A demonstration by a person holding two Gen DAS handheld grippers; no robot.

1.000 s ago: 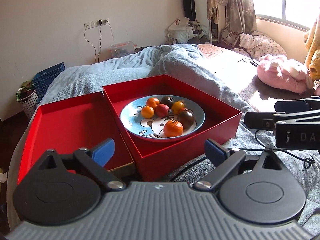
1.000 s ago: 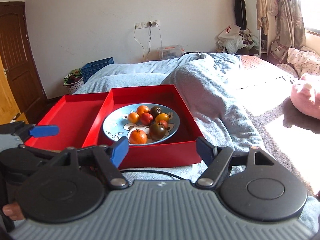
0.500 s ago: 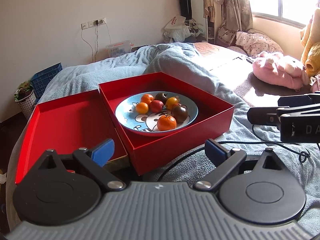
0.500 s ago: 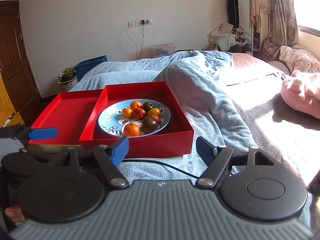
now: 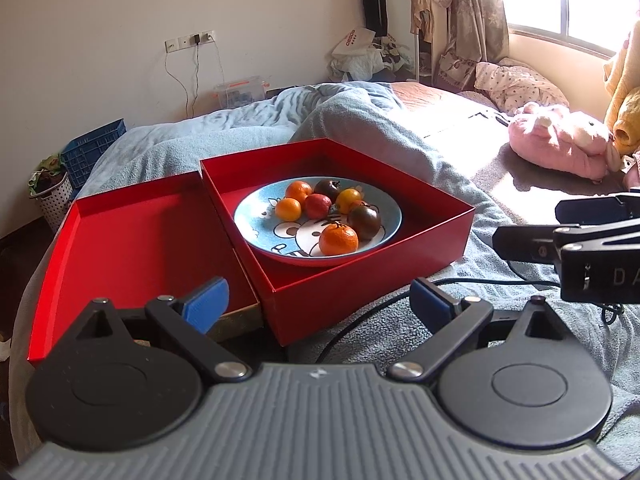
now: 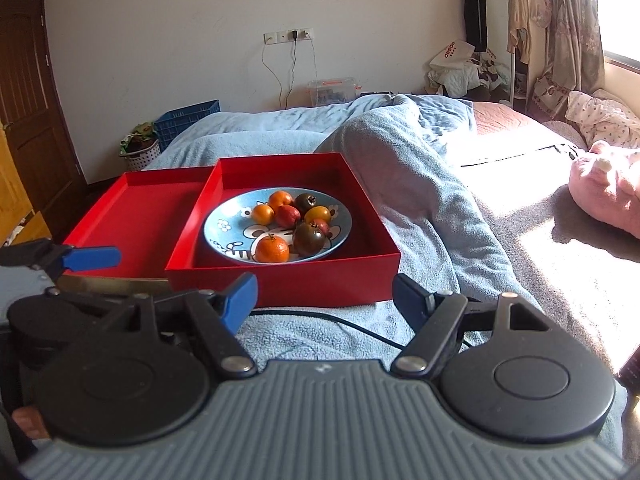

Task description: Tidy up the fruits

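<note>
A blue cartoon plate (image 5: 256, 216) (image 6: 224, 224) sits inside a deep red box (image 5: 360, 284) (image 6: 320, 272) on the bed. It holds several small fruits: oranges, red ones and dark tomatoes, with a mandarin (image 5: 338, 239) (image 6: 272, 249) nearest. A shallow red tray (image 5: 132, 240) (image 6: 140, 212), bare inside, lies against the box's left side. My left gripper (image 5: 320, 304) is open and empty, in front of the box. My right gripper (image 6: 326, 296) is open and empty, also short of the box. The right gripper also shows at the right edge of the left wrist view (image 5: 560, 236).
A black cable (image 6: 340, 322) runs over the blue-grey blanket (image 6: 420, 200) just in front of the box. A pink plush toy (image 5: 560, 148) lies far right. A blue crate (image 6: 188, 118) and a basket (image 6: 138, 148) stand by the back wall.
Both grippers have drawn back from the box and shifted slightly. The box and plate look a little smaller and farther. Both stayed open and empty.
</note>
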